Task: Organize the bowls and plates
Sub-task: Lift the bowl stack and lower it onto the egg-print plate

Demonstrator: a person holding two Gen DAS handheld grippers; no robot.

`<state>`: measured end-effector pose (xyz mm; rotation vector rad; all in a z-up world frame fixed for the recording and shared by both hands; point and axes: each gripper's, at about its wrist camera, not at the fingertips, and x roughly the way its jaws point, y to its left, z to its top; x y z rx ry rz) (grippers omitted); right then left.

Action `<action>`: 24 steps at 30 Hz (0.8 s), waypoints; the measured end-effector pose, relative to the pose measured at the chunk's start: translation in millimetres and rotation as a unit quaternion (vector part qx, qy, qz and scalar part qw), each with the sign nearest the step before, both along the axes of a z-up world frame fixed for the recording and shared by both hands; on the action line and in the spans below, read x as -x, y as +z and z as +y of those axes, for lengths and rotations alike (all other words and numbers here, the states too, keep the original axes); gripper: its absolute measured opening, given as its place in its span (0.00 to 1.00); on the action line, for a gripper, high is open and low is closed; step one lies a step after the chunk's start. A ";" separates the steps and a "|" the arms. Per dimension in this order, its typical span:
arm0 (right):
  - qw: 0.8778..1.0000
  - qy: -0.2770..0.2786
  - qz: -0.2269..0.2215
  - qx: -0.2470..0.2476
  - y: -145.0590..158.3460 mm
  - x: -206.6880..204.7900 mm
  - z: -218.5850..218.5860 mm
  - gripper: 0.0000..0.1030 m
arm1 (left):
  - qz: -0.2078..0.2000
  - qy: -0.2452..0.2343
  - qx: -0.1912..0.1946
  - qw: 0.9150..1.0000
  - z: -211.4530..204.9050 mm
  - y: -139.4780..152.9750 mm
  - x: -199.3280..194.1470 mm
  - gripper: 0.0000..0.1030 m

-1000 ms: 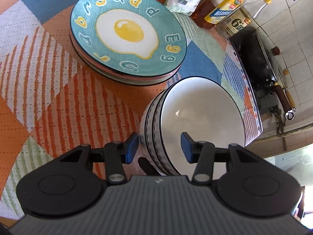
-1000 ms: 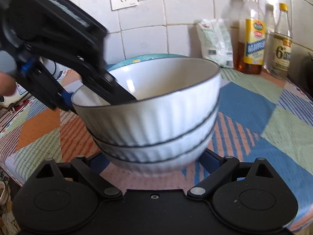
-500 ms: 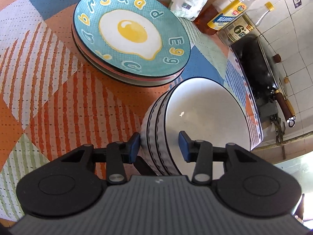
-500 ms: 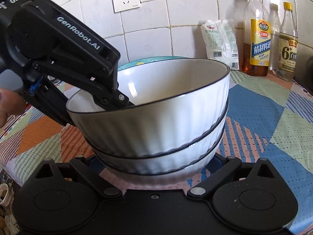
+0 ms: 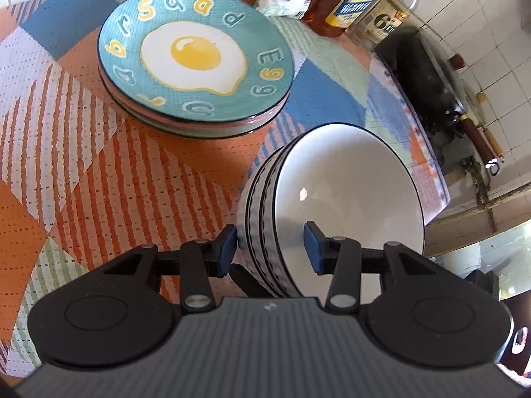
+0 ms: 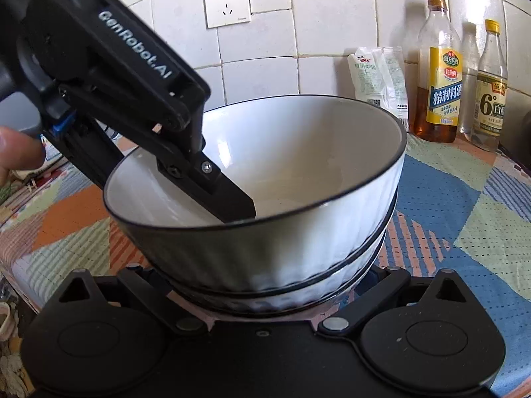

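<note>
Bowl stack [image 5: 332,195] nearer hand-held gripper [image 5: 270,248].

Left wrist view looks steeply down from above the table [image 5: 99,172], right over the bowl stack [image 5: 332,199], very close; plate stack [image 5: 195,63] lies beyond the bowls. Right wrist view sits low, near table level, facing the tiled wall [image 6: 332,16], bowl stack [image 6: 265,219] filling the frame close up. Both views share the bowl stack, the bottles [image 6: 441,73] and the bag [image 6: 378,76] behind it.
</note>
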<state>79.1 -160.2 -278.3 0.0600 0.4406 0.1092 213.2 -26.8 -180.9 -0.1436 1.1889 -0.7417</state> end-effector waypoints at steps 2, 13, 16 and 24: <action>1.000 -0.004 -0.005 -0.011 7.6 1.4 -2.7 0.99 | -0.008 -0.005 0.003 1.000 1.0 9.0 0.8 0.41; 0.999 0.028 -0.042 0.013 59.9 -28.4 -12.5 0.99 | -0.038 0.022 0.033 0.998 10.8 58.4 -23.5 0.41; 0.998 0.049 -0.046 0.017 72.7 -47.7 -16.8 0.99 | -0.038 0.039 0.026 0.998 11.6 66.9 -35.8 0.41; 0.994 0.099 -0.047 0.022 88.7 -103.3 -23.4 0.99 | -0.030 0.085 0.022 0.996 15.3 71.8 -76.6 0.41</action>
